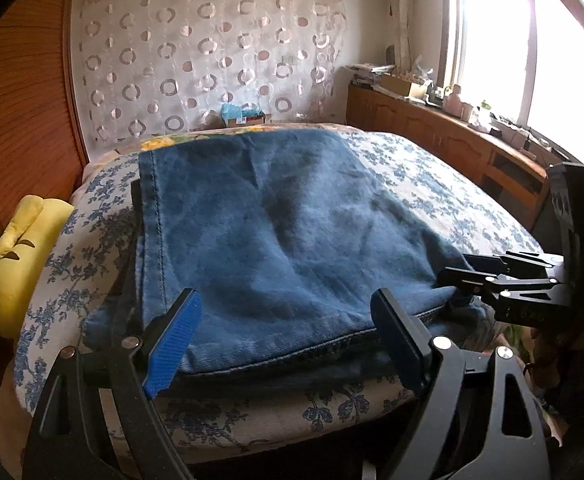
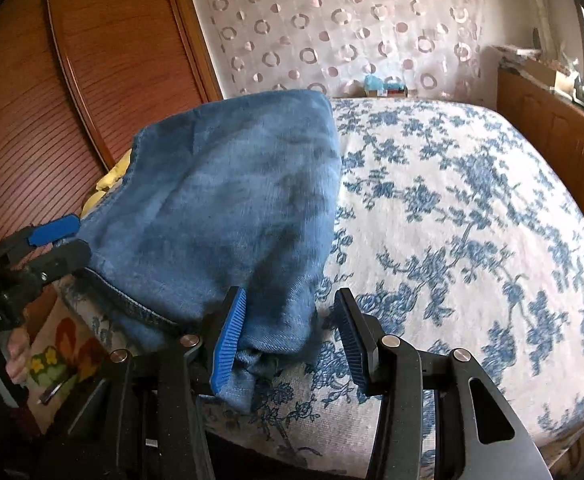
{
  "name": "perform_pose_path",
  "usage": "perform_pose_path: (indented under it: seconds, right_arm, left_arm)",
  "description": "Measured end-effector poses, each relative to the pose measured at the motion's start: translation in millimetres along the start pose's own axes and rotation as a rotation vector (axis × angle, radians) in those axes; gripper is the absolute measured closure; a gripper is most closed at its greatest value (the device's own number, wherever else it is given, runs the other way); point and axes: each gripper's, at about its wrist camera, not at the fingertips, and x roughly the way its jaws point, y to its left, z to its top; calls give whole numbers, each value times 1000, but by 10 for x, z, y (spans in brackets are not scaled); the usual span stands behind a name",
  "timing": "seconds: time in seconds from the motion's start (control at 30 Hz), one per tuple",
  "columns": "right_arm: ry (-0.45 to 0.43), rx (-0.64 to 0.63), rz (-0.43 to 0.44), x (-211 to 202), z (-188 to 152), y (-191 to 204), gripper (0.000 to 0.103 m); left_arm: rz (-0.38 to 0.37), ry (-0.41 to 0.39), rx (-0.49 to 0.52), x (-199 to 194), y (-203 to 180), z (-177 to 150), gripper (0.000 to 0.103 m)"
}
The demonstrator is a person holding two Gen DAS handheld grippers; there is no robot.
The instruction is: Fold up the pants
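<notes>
Blue denim pants (image 1: 275,232) lie folded in layers on the bed, near its front left corner; they also show in the right wrist view (image 2: 219,216). My left gripper (image 1: 287,336) is open, its fingers apart over the pants' near hem edge, touching nothing. My right gripper (image 2: 292,340) is open at the pants' near right corner; the cloth lies between its fingers, loose. The right gripper also shows in the left wrist view (image 1: 456,280) at the pants' right edge. The left gripper shows in the right wrist view (image 2: 63,240) at the left edge.
The bed (image 2: 472,208) has a white cover with blue flowers. A yellow pillow (image 1: 19,264) sits at the left edge by a wooden wardrobe (image 1: 19,112). A wooden cabinet (image 1: 452,140) with clutter runs under the window. A small box (image 1: 243,118) stands at the far end.
</notes>
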Motion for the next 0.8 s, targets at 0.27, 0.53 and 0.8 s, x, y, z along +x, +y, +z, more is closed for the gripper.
perform_pose_path:
  seconds: [0.27,0.53,0.8]
  right_arm:
    - [-20,1,17,7,-36,7,55]
    - [-30,4,19,54,-59,47,56]
    - [-20,28,59,126,-25,58,67]
  left_arm:
    - [11,42,-4,180,-30,-68,16]
    - [29,60,21,258,-56,-137,16]
    - [29,61,25,273,-68,-164,16]
